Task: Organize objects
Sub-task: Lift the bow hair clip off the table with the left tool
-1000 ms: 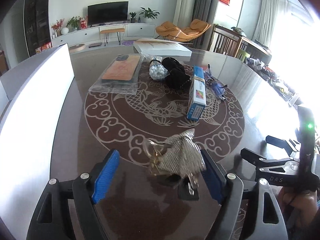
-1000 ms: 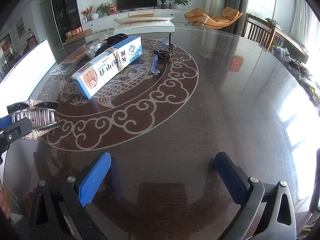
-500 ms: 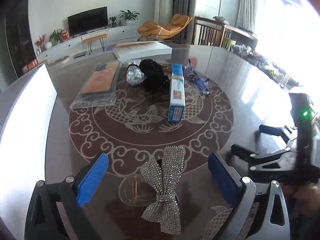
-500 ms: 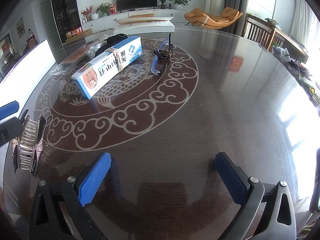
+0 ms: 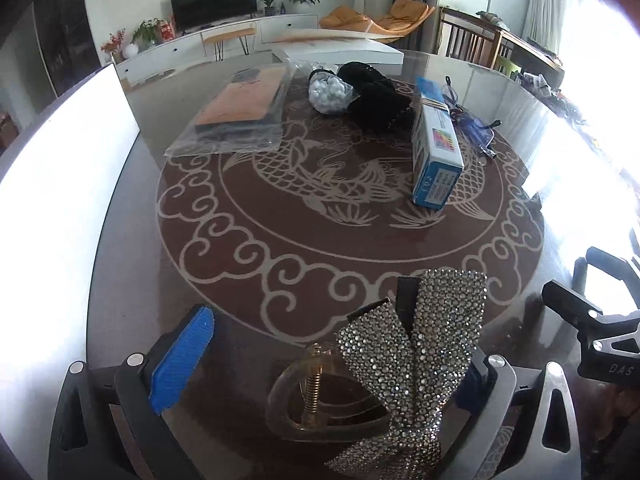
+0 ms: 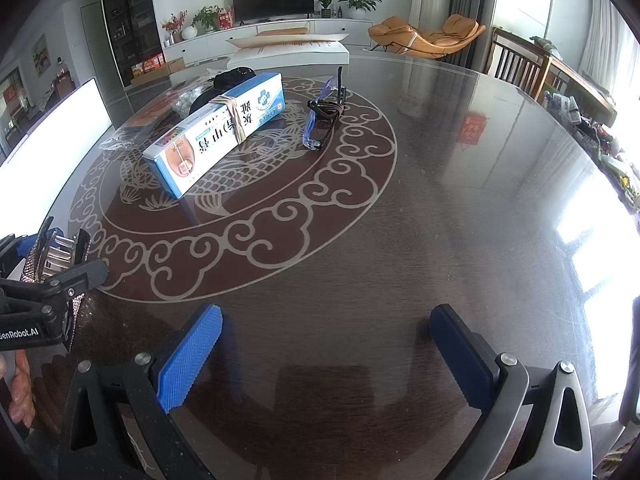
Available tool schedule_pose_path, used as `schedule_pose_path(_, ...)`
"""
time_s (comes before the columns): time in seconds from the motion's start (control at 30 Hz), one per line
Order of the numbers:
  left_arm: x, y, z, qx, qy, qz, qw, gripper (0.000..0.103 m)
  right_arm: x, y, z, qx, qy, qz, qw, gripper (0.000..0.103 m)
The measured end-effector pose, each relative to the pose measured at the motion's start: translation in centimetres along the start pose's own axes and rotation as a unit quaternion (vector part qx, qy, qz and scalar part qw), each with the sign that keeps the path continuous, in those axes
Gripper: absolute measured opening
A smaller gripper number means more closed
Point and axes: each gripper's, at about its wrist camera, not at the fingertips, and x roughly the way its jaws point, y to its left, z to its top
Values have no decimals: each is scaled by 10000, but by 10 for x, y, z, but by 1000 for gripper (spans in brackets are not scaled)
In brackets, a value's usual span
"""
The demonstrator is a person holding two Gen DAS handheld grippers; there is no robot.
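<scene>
Farther back on the worktop (image 6: pixel 440 208) lie a blue box (image 5: pixel 436 148), glasses (image 6: pixel 324 120), a black pouch (image 5: pixel 372 92), a bag of beads (image 5: pixel 329 91) and a flat plastic packet (image 5: pixel 240 114), all well apart from both tools. Between the spread fingers of the left hand-held gripper (image 5: pixel 332 364) lies a rhinestone bow clip (image 5: pixel 416 360), its clear claw beside it, near the right pad; whether it touches is unclear. The right hand-held gripper (image 6: pixel 324 356) is wide apart over bare wood.

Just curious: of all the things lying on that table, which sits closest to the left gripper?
The silver rhinestone bow hair clip, lying between the left gripper fingers; everything else sits farther back.
</scene>
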Motion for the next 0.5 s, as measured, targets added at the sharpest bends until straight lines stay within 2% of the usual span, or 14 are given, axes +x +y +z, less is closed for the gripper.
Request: schedule_pose_path(0.5,1,0,-1,-24,-79,15,10000,103,0,0,0,0,-1,0,10000,103)
